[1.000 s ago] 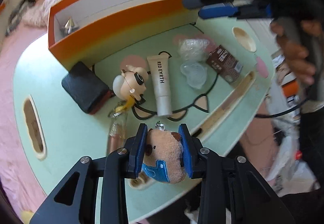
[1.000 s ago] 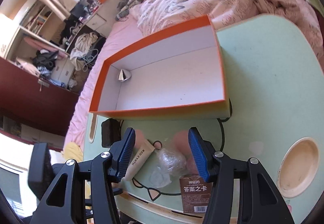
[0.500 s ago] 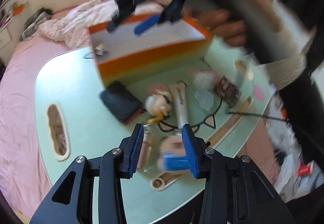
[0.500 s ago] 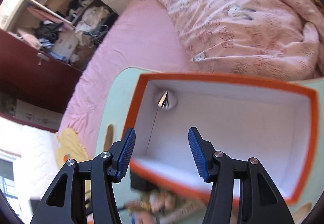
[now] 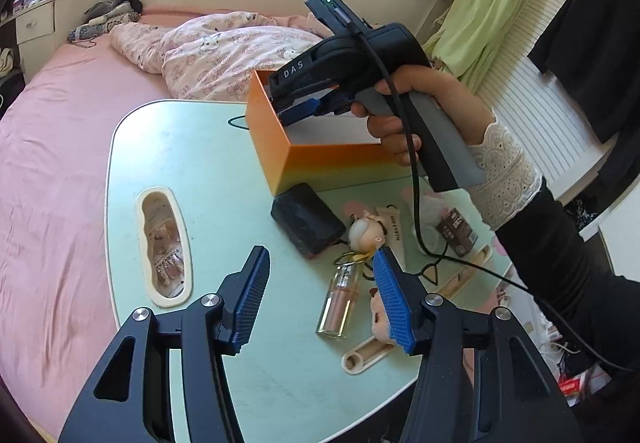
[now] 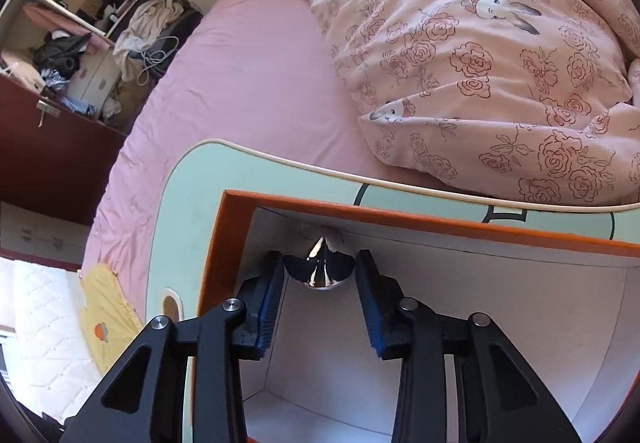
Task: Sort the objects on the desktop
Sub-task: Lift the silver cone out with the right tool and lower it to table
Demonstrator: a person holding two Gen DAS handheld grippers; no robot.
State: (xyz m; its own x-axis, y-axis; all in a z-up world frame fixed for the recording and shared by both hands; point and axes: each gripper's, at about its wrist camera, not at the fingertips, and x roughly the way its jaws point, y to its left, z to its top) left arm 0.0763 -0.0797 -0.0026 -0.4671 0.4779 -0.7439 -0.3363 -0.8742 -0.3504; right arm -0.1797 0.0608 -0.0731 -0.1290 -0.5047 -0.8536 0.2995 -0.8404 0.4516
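My left gripper point(image 5: 320, 279) is open and empty, raised above the green table point(image 5: 192, 147). Below it lie a small glass bottle point(image 5: 338, 303) and the plush bear point(image 5: 380, 319), partly hidden behind the right finger. A black case point(image 5: 306, 219), a doll keychain point(image 5: 366, 233), a cream tube point(image 5: 394, 235) and a brown card box point(image 5: 456, 233) lie nearby. My right gripper point(image 6: 320, 267) is inside the orange box point(image 6: 400, 213), also in the left wrist view point(image 5: 280, 147). Its jaws stand on either side of a silver cone point(image 6: 318, 269); contact is unclear.
A pink bed with a floral quilt point(image 6: 480, 43) lies behind the table. The table has an oval cutout point(image 5: 164, 243) at the left. The right gripper's cable point(image 5: 416, 203) hangs over the objects. Cluttered shelves point(image 6: 80, 23) stand far left.
My left gripper let go of the plush bear, opened and rose away from the table. My right gripper moved down into the orange box to the silver cone.
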